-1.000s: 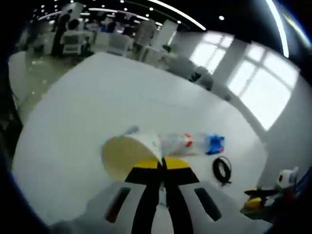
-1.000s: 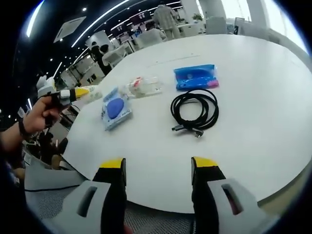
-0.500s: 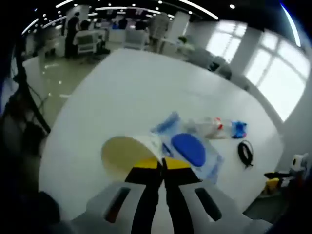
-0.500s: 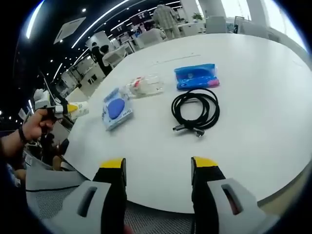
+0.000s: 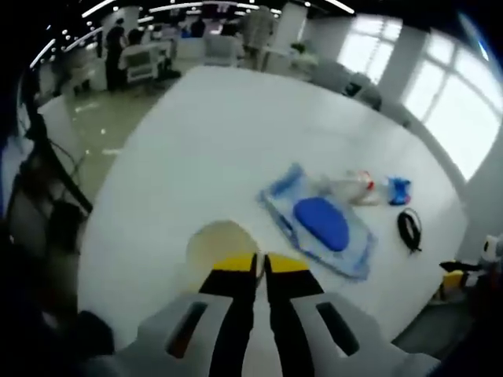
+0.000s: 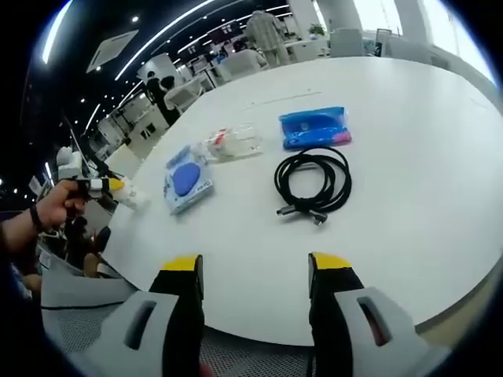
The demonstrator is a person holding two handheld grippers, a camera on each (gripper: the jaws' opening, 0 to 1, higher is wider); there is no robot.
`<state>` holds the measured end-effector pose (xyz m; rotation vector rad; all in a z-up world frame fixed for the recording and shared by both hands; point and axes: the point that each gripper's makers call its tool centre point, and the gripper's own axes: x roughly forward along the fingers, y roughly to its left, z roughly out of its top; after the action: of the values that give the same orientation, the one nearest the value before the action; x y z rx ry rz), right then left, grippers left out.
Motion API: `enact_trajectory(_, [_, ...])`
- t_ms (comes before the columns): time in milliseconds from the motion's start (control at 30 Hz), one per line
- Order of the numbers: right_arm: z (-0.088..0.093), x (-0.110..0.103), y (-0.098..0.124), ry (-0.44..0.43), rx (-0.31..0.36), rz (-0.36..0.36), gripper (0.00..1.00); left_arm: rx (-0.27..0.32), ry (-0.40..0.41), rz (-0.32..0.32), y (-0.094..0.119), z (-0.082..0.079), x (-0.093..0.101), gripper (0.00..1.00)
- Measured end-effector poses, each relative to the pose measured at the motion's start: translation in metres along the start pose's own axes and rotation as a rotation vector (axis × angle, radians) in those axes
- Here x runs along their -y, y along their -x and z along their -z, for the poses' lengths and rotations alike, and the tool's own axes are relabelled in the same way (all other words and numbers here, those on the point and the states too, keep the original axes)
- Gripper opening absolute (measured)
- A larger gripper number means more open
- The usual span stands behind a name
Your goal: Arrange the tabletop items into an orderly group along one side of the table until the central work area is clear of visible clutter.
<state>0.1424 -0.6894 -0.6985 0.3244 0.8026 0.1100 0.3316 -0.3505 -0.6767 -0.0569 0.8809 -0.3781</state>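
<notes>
While clamped nearly shut on the rim of a paper cup [image 5: 222, 242], left gripper [image 5: 259, 267] rises from six o'clock of the left gripper view, yellow-tipped jaws almost touching; cup mouth turned toward the lens, pale yellow inside, low over the white table [image 5: 196, 149] near its edge; same gripper seen at nine o'clock of the right gripper view, held in a hand [image 6: 55, 206] at the table's edge, with the cup at its tip.

Beyond the cup at about two o'clock in the left gripper view, blue packet [image 5: 322, 224] lying flat on the table, a dark blue oval showing through clear wrap; clear plastic bag [image 5: 350, 187] just beyond it, red-and-white contents too blurred to name; small blue pouch [image 5: 399, 190] next along the same line; black cable coil [image 5: 409, 229] near the pouch, toward three o'clock.

Right gripper [image 6: 255, 271] spread wide at six o'clock of its own view, nothing between the jaws, hanging over the near table edge; cable coil at twelve o'clock from those jaws, blue pouch past it, clear bag and blue packet off toward eleven and ten o'clock, all resting apart from one another.
</notes>
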Motion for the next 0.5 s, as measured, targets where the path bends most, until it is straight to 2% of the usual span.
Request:
enact_trajectory(133, [-0.001, 0.0, 0.0, 0.002, 0.003, 0.001, 0.53, -0.007, -0.019, 0.015, 0.001, 0.002, 0.005, 0.04])
enact_trajectory(267, [0.0, 0.0, 0.0, -0.001, -0.001, 0.002, 0.53, -0.022, -0.071, 0.022, 0.0, 0.008, 0.012, 0.08])
enact_trajectory(500, [0.001, 0.0, -0.001, 0.0, -0.003, 0.001, 0.53, -0.022, -0.087, 0.046, -0.001, 0.01, 0.024, 0.13])
